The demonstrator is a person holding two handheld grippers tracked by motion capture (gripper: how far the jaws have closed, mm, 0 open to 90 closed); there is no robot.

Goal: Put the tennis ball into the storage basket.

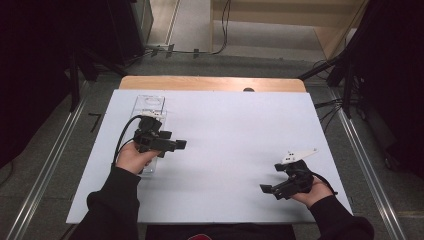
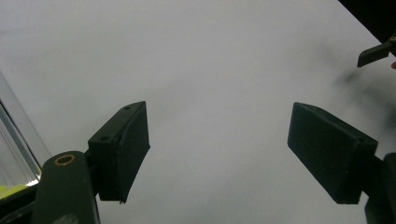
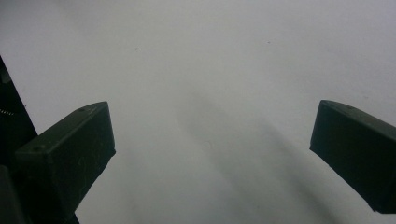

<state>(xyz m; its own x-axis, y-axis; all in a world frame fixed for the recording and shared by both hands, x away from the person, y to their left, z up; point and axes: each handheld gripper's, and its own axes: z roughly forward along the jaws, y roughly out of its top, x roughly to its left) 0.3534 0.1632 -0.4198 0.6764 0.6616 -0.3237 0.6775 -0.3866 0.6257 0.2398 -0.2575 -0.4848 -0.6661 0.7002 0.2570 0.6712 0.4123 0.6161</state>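
I hold my left gripper (image 1: 181, 144) and right gripper (image 1: 265, 189) wide open, empty, above the bench (image 1: 235, 130); the clear box (image 1: 150, 107) looks untouched, so everything remains.

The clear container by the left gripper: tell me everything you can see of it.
The clear container looks like see-through plastic, a long narrow box with a round outline near its far end. It lies flat on the white table, along its left side, running away from the person. The left gripper, jaws open, and the hand holding it hide its middle. In the left gripper view its clear edge shows, with something yellow-green below. Its contents can't be told.
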